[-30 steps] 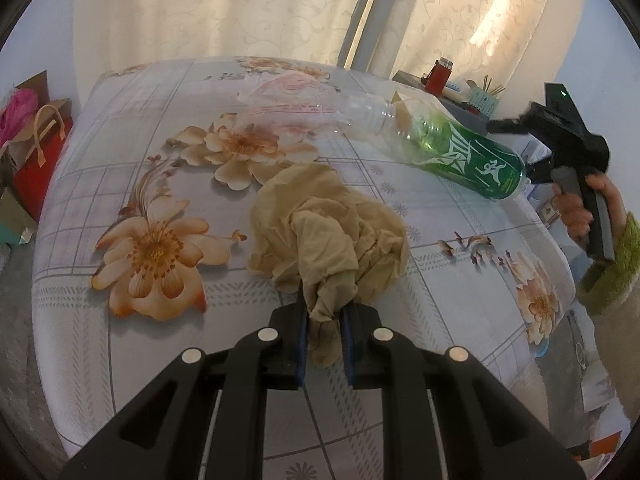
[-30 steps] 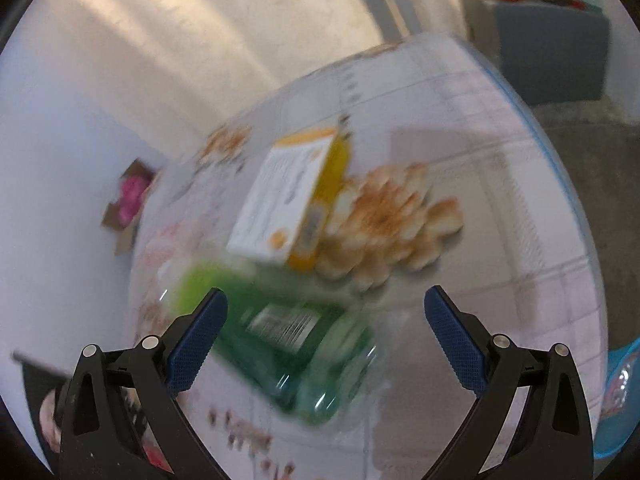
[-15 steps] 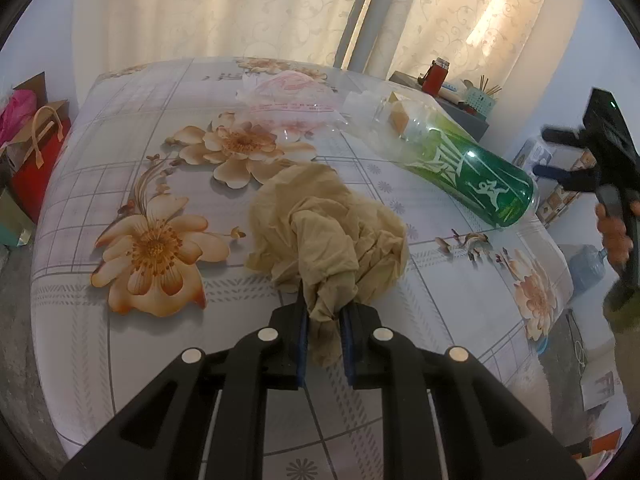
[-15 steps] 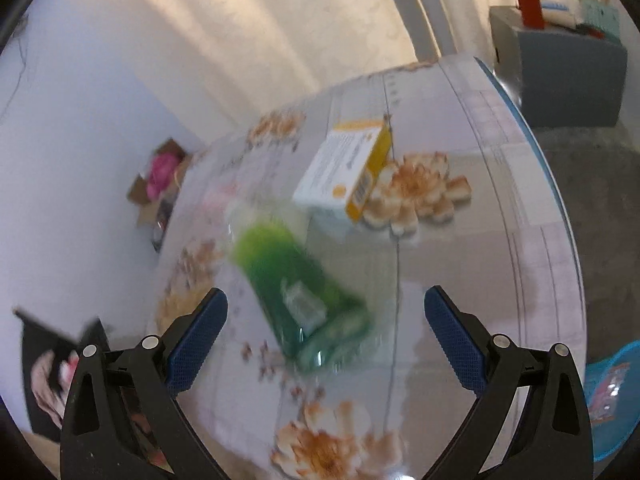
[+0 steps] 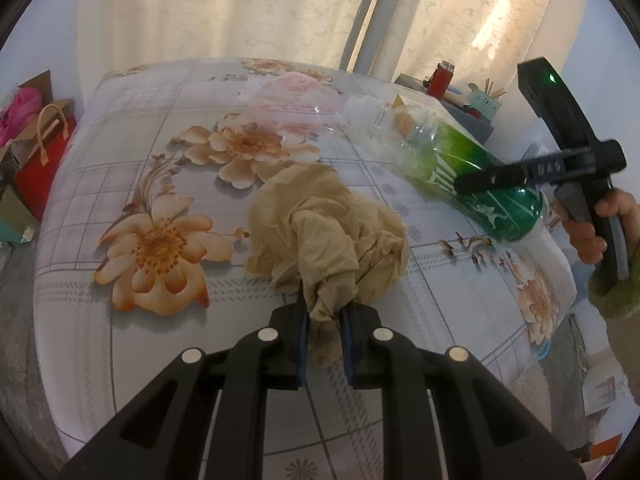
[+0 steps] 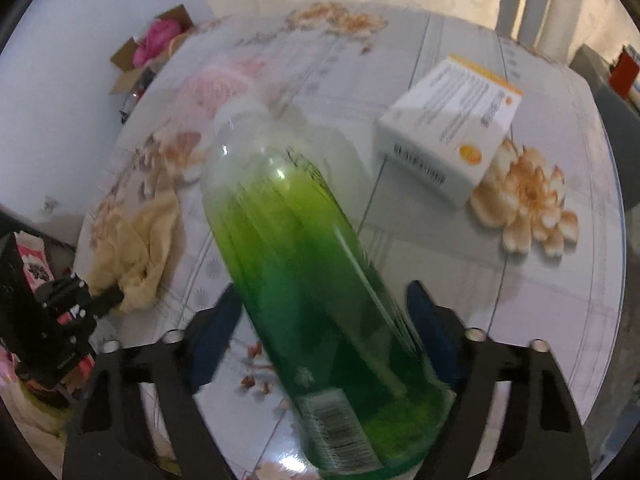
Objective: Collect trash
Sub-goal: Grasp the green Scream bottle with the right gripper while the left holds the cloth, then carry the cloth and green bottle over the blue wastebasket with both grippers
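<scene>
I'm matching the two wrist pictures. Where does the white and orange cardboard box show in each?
Left wrist: upper right of centre, mostly hidden behind the clear neck of the green plastic bottle; only the white and orange cardboard box's orange corner shows.
Right wrist: upper right, box in full view.
Shared landmark: crumpled beige cloth.

Right claw (image 6: 326,328) has been closing around green bottle (image 6: 316,280).

Your left tongs (image 5: 323,334) sit at 6 o'clock on the worktop (image 5: 100,344), crumpled bag (image 5: 326,236) just ahead. Bottle (image 6: 316,280) lies at 2 o'clock between your right tongs (image 6: 326,340). Box (image 6: 448,132) beyond it; plastic wrapper (image 5: 298,98) at 12; gift bags (image 5: 36,140) off the edge at 9.
</scene>
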A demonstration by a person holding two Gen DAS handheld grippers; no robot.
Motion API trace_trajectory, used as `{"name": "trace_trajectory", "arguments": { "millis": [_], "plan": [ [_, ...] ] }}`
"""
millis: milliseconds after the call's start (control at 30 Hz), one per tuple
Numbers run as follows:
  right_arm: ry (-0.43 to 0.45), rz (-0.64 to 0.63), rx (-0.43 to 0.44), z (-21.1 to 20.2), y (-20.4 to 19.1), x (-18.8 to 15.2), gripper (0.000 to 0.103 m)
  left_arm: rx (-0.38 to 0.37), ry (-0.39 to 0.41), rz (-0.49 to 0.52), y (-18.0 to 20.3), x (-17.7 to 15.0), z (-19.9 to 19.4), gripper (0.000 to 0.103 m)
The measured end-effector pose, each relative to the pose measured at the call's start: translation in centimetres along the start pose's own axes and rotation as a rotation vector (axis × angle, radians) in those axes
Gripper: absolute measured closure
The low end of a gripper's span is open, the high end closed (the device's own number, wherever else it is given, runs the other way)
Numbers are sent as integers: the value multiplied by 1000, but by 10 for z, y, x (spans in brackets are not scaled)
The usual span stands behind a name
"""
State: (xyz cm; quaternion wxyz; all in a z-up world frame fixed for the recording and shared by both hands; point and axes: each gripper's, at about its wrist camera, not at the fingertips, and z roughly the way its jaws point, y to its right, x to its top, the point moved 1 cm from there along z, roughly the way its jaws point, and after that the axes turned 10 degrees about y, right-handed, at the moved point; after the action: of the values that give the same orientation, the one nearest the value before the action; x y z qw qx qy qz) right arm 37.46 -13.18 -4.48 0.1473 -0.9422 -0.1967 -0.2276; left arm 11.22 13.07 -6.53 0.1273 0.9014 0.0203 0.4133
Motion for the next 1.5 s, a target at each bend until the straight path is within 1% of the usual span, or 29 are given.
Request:
{"name": "trace_trajectory", "arguments": {
  "millis": [67,167,233,333,400,433,500,600,700,767,1000,1333,1500],
  "plan": [
    [-2,37,11,-3,0,-11,37,3,-1,2,0,0,0,90],
    [0,122,32,-19,-1,-33,46,6,-3,1,0,-1,-1,90],
    [7,199,53,-30,1,-54,48,8,-4,-2,1,-1,-2,90],
    [27,308,75,-45,5,-83,48,12,-3,3,2,-2,-4,90],
    [39,357,85,-50,3,-95,48,18,-3,11,4,-2,-3,90],
    [44,372,87,-53,2,-103,48,22,-2,19,5,-1,-4,90],
    [55,390,79,-55,-3,-109,45,34,3,44,9,-2,-3,90],
    [92,402,55,-59,-6,-112,39,49,12,75,15,-2,-3,90],
    [120,423,47,-58,-5,-113,39,65,24,105,20,-2,-4,90],
    [131,433,50,-56,-5,-114,48,79,32,127,24,0,-5,90],
    [197,508,81,-52,-3,-116,50,112,62,165,31,7,-8,91],
    [260,620,164,-67,13,-127,50,113,88,184,39,13,-16,91],
    [287,648,195,-76,18,-136,50,115,97,195,44,14,-19,91]
  ]
}}
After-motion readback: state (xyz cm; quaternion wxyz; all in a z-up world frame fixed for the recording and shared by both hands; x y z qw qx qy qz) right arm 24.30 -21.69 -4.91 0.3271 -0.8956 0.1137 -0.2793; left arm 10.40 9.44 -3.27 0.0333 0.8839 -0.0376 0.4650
